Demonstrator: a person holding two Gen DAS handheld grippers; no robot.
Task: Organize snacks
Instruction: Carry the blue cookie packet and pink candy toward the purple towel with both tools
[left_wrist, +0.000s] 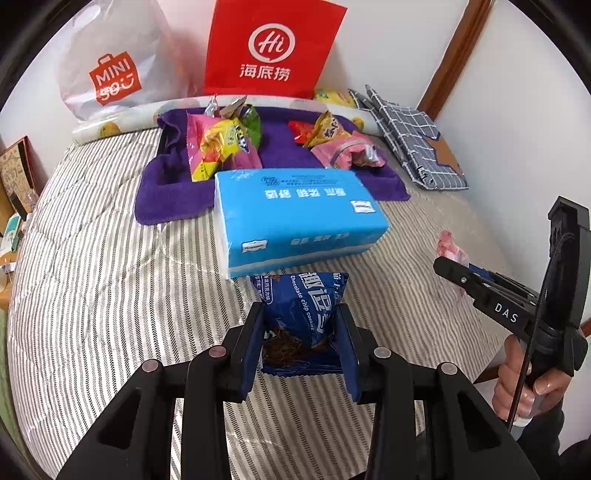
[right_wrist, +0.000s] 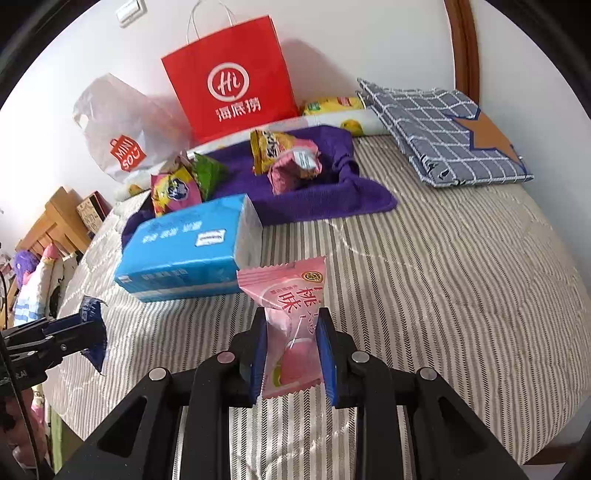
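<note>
Ahead of me at twelve o'clock stands a red paper bag; a white Miniso bag at eleven, folded checked cloth at two.

Purple towel front middle hidden behind tissue pack; white bag top cut by frame; small print on snack wrappers unreadable.

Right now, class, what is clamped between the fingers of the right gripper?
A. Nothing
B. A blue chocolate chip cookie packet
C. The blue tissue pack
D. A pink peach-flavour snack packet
D: in the right wrist view the right gripper pinches the pink snack packet between its blue pads.
</note>
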